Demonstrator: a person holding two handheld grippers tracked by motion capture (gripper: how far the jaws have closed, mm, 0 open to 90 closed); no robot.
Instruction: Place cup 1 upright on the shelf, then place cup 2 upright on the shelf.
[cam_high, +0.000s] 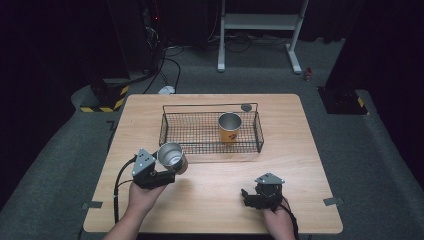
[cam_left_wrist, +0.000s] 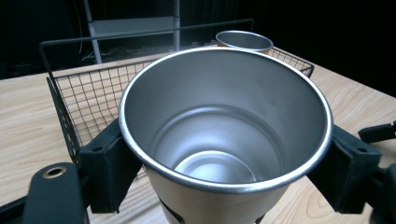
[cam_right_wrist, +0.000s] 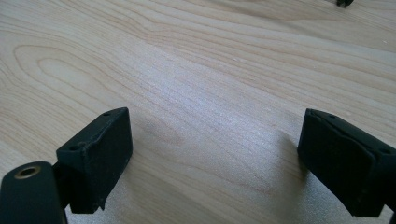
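Note:
My left gripper (cam_high: 172, 165) is shut on a steel cup (cam_high: 171, 156) with a pale outer wall, held just in front of the wire basket (cam_high: 210, 148) at its left end. In the left gripper view the cup (cam_left_wrist: 224, 140) stands upright and empty between the two black pads (cam_left_wrist: 107, 168). A second steel cup with an orange wrap (cam_high: 230, 127) stands inside the basket toward its right; its rim (cam_left_wrist: 244, 40) shows beyond the held cup. My right gripper (cam_high: 245, 196) rests low near the table's front right, open, with bare wood between its pads (cam_right_wrist: 100, 154).
The black wire basket (cam_left_wrist: 70, 112) sits at the middle back of the wooden table (cam_high: 295, 150). A white metal stand (cam_high: 260, 22) and cables lie on the floor beyond the table. Bare wood lies between the two grippers.

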